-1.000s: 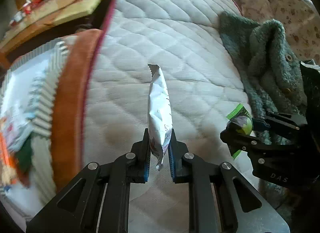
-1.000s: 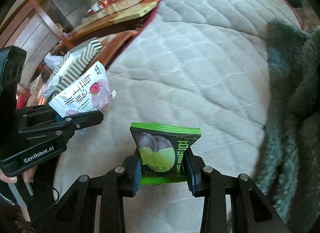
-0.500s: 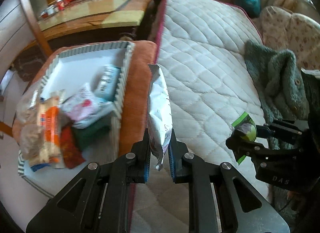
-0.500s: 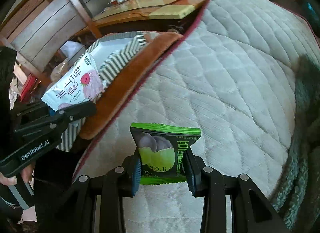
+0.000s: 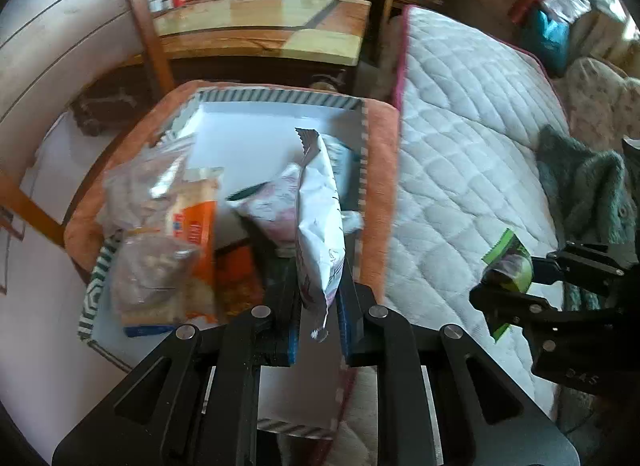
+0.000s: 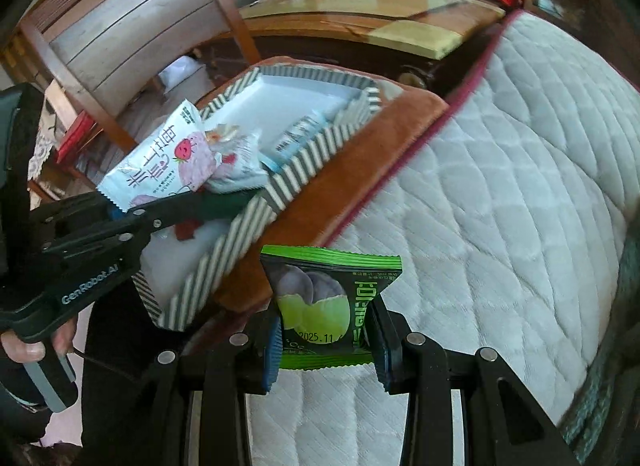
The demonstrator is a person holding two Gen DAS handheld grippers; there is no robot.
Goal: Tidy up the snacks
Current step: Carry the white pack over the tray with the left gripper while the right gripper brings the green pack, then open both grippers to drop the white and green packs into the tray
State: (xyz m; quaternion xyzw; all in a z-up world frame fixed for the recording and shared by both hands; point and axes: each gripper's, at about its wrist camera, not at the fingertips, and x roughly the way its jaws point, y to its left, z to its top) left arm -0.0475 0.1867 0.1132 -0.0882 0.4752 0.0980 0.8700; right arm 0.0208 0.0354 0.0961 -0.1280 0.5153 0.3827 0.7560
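Observation:
My left gripper (image 5: 318,326) is shut on a white strawberry snack packet (image 5: 320,225), held upright over the striped snack box (image 5: 280,97). From the right wrist view the same packet (image 6: 160,169) hangs over the box's near end (image 6: 248,217). My right gripper (image 6: 324,350) is shut on a green-and-black snack packet (image 6: 328,298), above the white quilted mattress (image 6: 500,205) beside the box. That green packet also shows in the left wrist view (image 5: 508,262), to the right of the box.
The box sits on an orange-brown cushioned stool (image 5: 380,169) against the mattress edge. It holds several packets, among them an orange-and-clear bag (image 5: 172,242) and a pink-white packet (image 5: 272,205). A wooden table (image 5: 260,33) stands behind. A green fuzzy garment (image 5: 580,185) lies on the mattress.
Both grippers have swung left from over the mattress toward the snack box, each keeping its packet. The left packet now hangs over the box.

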